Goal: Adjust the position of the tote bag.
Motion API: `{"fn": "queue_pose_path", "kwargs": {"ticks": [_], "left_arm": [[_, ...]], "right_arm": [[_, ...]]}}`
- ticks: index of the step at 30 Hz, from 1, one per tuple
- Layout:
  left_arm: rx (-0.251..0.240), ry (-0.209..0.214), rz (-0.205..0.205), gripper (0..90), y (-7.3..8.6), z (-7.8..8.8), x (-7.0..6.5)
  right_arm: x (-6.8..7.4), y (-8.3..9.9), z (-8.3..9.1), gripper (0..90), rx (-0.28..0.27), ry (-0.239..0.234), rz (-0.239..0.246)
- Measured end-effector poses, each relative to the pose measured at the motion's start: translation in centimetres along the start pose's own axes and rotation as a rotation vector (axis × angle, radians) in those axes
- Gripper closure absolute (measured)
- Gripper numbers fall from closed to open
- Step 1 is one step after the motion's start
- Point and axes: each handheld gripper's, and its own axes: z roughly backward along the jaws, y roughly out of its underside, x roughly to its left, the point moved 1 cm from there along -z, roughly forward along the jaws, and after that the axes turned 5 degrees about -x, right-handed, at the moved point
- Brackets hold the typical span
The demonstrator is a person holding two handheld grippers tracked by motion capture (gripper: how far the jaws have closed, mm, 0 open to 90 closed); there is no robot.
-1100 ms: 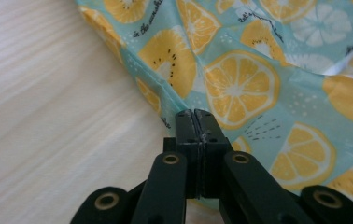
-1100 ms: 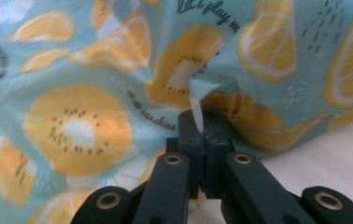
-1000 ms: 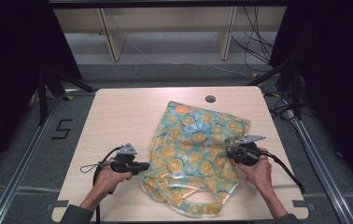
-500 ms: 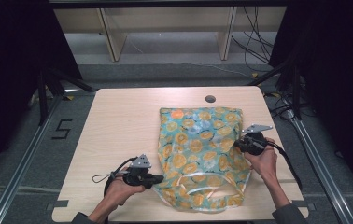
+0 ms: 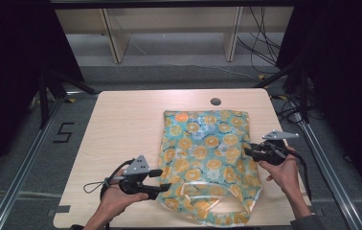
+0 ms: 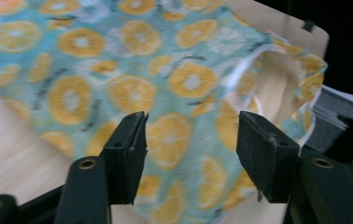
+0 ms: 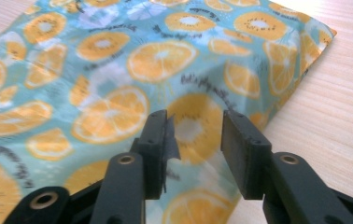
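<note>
A flat teal plastic bag printed with orange citrus slices lies spread on the pale wooden bench, right of the bench's middle, with its closed end toward the far edge and its looped handle at the near edge. The left gripper sits at the bag's near left edge beside the handle end; its jaws have just been opening and now stand apart, with the bag's printed film in sight beyond the gap and nothing pressed between the pads. The right gripper is at the bag's right edge, about halfway along it; its jaws have likewise just been opening and stand apart, the bag lying under and beyond them, unclamped. A small dark round hole marks the bench just past the bag's far end
</note>
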Motion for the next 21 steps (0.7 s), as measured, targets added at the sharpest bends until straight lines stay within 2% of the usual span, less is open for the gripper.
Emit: {"fn": "queue_pose_path", "kwargs": {"ticks": [1,2,3,4,5,7,8,9,10,11,12,13,14,15,16,17,18,19,20,21], "left_arm": [[0.025,0.008,-0.001,35.3,0.0,-0.8,-0.5],[0.025,0.008,-0.001,34.1,0.0,-0.8,-0.5],[0.032,0.011,0.007,33.2,0.1,-1.5,-0.8],[0.042,0.009,0.000,31.8,0.1,-1.8,-0.8],[0.057,0.010,-0.004,30.6,0.2,-2.1,-0.9],[0.072,0.011,-0.011,29.9,0.2,-2.5,-0.9],[0.083,0.010,-0.022,29.5,0.3,-2.8,-0.9],[0.104,0.024,-0.035,29.2,0.4,-3.7,-0.9],[0.104,0.024,-0.035,29.2,0.4,-3.7,-0.9],[0.124,0.026,-0.042,30.7,0.5,-4.5,-0.9],[0.124,0.026,-0.042,35.9,0.5,-4.5,-0.9],[0.152,0.041,-0.091,41.3,0.5,-5.1,-0.9],[0.152,0.041,-0.091,47.1,0.5,-5.1,-0.9],[0.165,0.030,-0.135,57.1,0.6,-5.5,-1.0],[0.165,0.030,-0.135,68.8,0.6,-5.5,-1.0],[0.176,0.027,-0.166,75.3,0.5,-5.7,-0.9],[0.176,0.027,-0.166,82.1,0.5,-5.7,-0.9],[0.146,0.024,-0.163,85.4,0.3,-5.8,-0.8],[0.146,0.024,-0.163,87.2,0.3,-5.8,-0.8],[0.135,0.008,-0.181,88.2,-0.3,-5.4,-0.5]], "right_arm": [[0.4,0.0,0.4,60.2,-0.006,0.013,-0.004],[0.4,0.0,0.4,60.2,-0.006,0.013,-0.004],[0.8,0.1,0.4,59.4,-0.005,-0.011,-0.022],[0.7,0.1,0.5,59.2,-0.005,-0.031,0.003],[0.7,0.2,0.5,59.2,-0.003,-0.023,0.013],[0.8,0.2,0.5,59.1,-0.001,-0.032,0.009],[0.9,0.3,0.6,58.9,0.016,-0.038,0.009],[1.0,0.3,0.7,58.5,0.013,-0.014,0.014],[0.8,0.4,0.7,58.4,0.008,-0.027,0.029],[0.9,0.5,0.7,58.2,0.005,-0.020,0.014],[0.9,0.5,0.7,58.2,0.005,-0.020,0.014],[1.1,0.5,0.9,57.9,0.012,-0.016,-0.003],[1.1,0.5,0.9,57.9,0.012,-0.016,-0.003],[0.8,0.5,1.0,57.7,0.006,-0.013,0.021],[0.8,0.5,1.0,57.7,0.006,-0.013,0.021],[0.9,0.6,1.1,57.5,-0.008,-0.023,0.014],[0.9,0.6,1.1,57.5,-0.008,-0.023,0.014],[1.0,0.7,1.2,57.5,0.001,-0.028,0.008],[1.0,0.7,1.2,57.5,0.001,-0.028,0.008],[1.0,0.8,1.4,57.5,0.006,-0.015,0.029]]}}
